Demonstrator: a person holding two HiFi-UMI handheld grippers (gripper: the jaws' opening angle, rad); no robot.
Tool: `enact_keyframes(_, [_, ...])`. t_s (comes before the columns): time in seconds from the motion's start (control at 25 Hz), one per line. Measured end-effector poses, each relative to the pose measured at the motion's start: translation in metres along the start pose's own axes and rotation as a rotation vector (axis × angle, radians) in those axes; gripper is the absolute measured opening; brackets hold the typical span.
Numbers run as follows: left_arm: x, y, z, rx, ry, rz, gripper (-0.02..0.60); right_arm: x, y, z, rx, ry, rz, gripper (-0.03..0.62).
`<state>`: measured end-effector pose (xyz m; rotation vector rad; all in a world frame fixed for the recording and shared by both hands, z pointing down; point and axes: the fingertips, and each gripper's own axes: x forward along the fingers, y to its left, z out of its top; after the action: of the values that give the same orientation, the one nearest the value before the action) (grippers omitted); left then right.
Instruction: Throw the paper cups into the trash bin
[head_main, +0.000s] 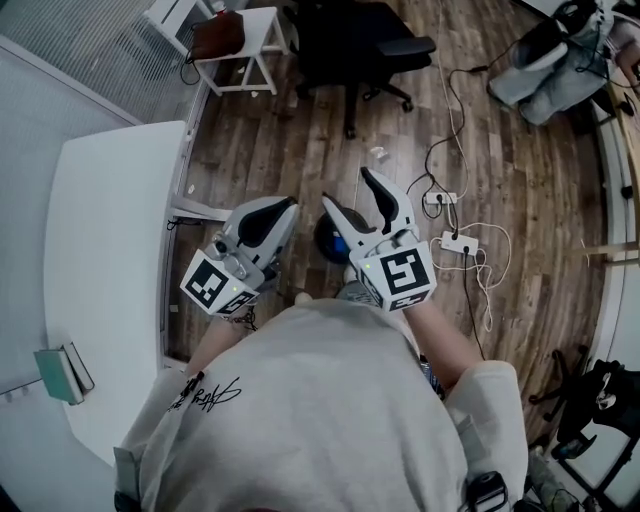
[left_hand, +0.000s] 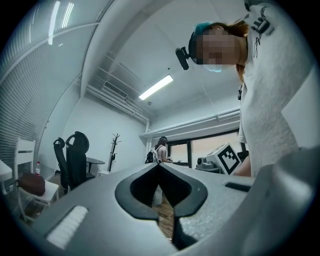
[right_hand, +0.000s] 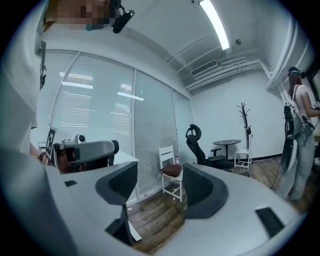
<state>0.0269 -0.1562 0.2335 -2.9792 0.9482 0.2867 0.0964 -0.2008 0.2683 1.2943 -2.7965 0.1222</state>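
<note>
Left gripper (head_main: 287, 206): jaws pressed tip to tip, nothing between them in its own view (left_hand: 159, 166). Right gripper (head_main: 348, 188): jaws wide apart and empty; through the gap I only see floor, a white chair (right_hand: 166, 152) and the brown bag (right_hand: 173, 171) on its seat. Both grippers are held close to the torso, side by side above the wood floor (head_main: 300, 150).

Only container candidate is a dark blue round thing (head_main: 325, 243) on the floor between the grippers, partly under the right one. I can't confirm it's the bin, and its inside is hidden.

I can't positively ID a paper cup. The closest is a small white item (head_main: 378, 153) on the floor ahead of the right gripper, too small to read its axis or which way it points.
</note>
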Motion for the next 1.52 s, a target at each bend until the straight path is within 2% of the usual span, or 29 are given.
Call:
enact_keyframes(0.12, [-0.001,-0.001,-0.002,-0.016,-0.002,-0.002,0.004,-0.006,0.003,0.001,0.021,-0.010,-0.004,0.274])
enact_keyframes(0.36, [-0.003,0.003,-0.001,-0.013,-0.010,0.003,0.004,-0.012,0.009,0.014,0.036,-0.033,0.006,0.202])
enact_keyframes(0.72, [0.005,0.000,0.006,-0.016,-0.027,-0.001,0.005,-0.017,0.013,0.034,-0.002,-0.085,0.010,0.058])
enact_keyframes(1.04, [0.006,-0.005,0.006,-0.022,-0.033,-0.011,0.004,-0.020,0.019,0.038,0.006,-0.108,0.030,0.029])
enact_keyframes(1.52, [0.005,-0.012,0.012,-0.012,-0.044,-0.020,0.004,-0.028,0.017,0.041,-0.001,-0.117,0.001,0.008])
